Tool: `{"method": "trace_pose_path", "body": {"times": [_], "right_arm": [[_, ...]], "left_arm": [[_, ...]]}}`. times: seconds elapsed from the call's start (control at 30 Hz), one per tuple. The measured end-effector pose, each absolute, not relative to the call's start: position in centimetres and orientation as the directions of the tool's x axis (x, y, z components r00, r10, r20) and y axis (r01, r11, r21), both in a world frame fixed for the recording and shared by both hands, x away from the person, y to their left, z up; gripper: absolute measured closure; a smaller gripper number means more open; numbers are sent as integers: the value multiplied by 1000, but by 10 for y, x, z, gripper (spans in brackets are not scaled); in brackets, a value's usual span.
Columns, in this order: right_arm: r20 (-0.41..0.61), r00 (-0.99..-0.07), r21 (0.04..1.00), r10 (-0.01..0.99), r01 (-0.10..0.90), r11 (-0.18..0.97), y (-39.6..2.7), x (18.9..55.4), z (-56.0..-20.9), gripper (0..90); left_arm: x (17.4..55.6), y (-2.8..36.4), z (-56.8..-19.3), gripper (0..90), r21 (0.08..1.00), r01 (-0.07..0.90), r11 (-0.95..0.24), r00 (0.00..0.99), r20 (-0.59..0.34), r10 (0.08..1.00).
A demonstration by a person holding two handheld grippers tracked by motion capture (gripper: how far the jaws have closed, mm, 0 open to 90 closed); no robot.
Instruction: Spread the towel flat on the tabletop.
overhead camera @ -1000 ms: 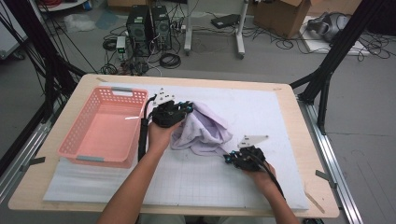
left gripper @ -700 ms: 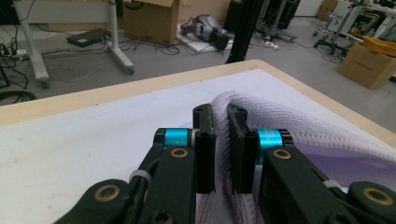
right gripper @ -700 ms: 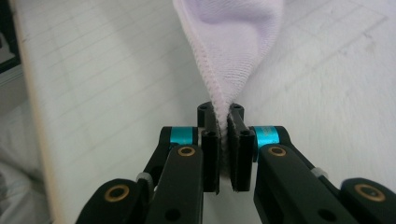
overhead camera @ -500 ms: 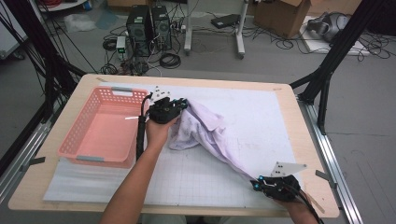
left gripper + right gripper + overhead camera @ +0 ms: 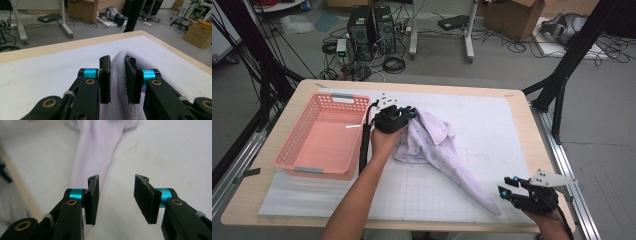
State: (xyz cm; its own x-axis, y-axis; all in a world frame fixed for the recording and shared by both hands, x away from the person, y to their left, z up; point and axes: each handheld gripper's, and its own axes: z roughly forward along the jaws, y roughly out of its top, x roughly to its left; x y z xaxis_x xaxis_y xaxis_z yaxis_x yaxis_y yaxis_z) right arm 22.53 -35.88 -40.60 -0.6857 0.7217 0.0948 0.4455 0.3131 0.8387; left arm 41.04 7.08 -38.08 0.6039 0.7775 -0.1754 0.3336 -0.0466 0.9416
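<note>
Lilac cloth (image 5: 437, 150) stretches diagonally from the basket (image 5: 319, 142); left gripper (image 5: 404, 114) pinches its near end loosely, right gripper (image 5: 508, 192), just opened, empty beside its far tip.

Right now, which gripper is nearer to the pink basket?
Left. The left gripper sits just beside the pink basket, by its right rim. The right gripper is far across the table, near the front right corner.

A pale lilac garment (image 5: 432, 145) of thin, soft cloth lies crumpled toward the middle of the table, its bulk bunched at the far left. From there one long sleeve-like tail runs out flat and tapering to the near right edge.
</note>
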Motion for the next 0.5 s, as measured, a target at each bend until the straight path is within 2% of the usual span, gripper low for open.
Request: {"method": "trace_pose_path", "body": {"times": [0.1, 0.2, 0.37, 0.5], "right_arm": [[75, -662, 847, 746, 437, 303, -344, 253, -401, 551], [87, -676, 838, 732, 447, 313, -318, 289, -407, 547], [83, -720, 787, 689, 471, 398, -264, 344, -421, 518], [81, -733, 765, 676, 480, 429, -236, 374, -430, 522]], "left_arm": [[410, 70, -381, 795, 943, 330, -51, 608, -171, 776], [410, 70, -381, 795, 943, 326, -57, 614, -166, 771], [411, 71, -382, 795, 943, 327, -57, 616, -167, 770], [412, 72, -384, 797, 943, 329, -57, 616, -168, 770]]}}
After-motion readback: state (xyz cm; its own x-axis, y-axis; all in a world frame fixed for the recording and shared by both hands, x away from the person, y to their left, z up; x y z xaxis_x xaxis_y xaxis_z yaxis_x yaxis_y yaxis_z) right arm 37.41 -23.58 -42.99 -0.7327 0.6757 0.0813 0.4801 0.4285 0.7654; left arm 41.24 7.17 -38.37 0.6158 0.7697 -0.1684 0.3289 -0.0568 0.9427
